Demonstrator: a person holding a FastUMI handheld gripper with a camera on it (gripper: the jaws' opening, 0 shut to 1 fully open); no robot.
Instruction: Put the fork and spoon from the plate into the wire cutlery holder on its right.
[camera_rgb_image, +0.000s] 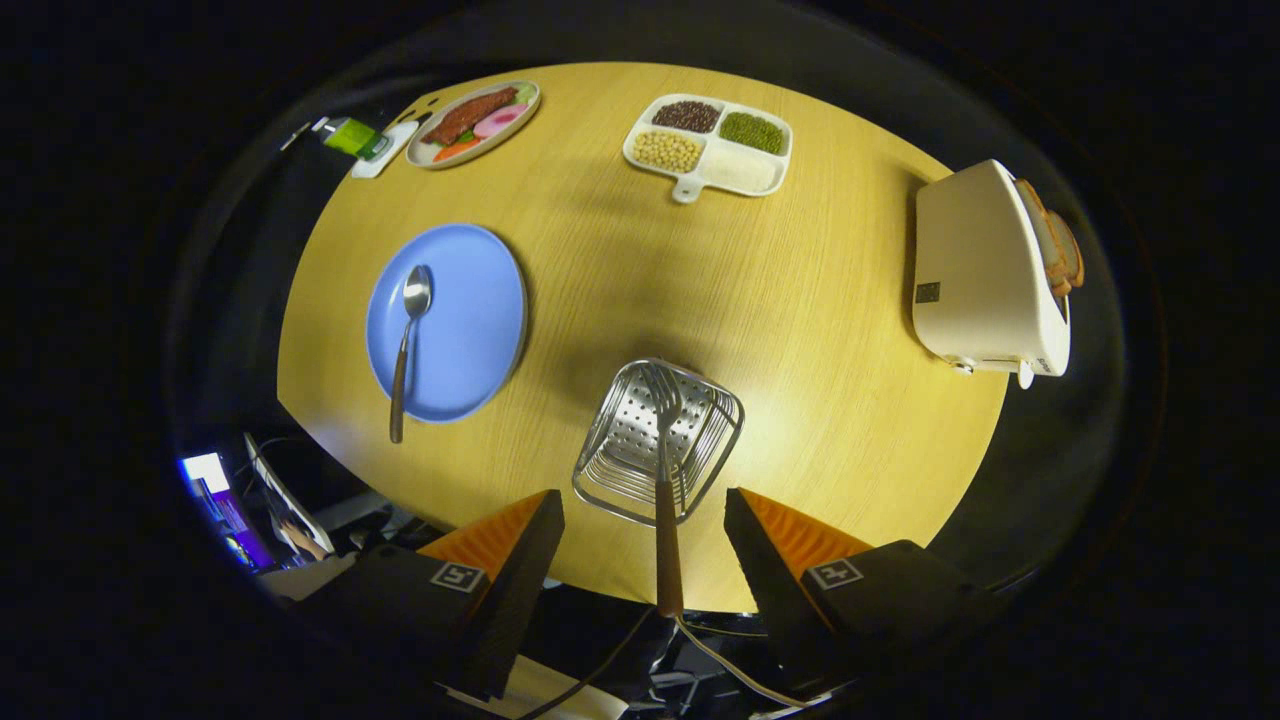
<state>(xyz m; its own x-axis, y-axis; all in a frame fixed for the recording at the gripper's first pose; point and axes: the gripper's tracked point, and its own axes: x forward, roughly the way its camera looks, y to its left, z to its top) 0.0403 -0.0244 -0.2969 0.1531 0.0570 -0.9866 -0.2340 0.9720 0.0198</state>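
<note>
Steel fork (664, 470): tines down in the wire cutlery holder (657, 440), lower centre; brown handle leaning out between the fingers, untouched.
Gripper (645, 545): fingers apart, holding nothing, likely just released it.
Spoon (407, 345): shiny metal, lying lengthwise on the round blue plate (480, 330), left of centre, handle overhanging the rim.
Table (800, 300): pale wood grain.
Remaining: the spoon, by my reading.

A white toaster (985, 275) (bread slices in its slots), a divided bean tray (708, 145) and a food platter (475, 122) share a round wooden table (800, 330).
</note>
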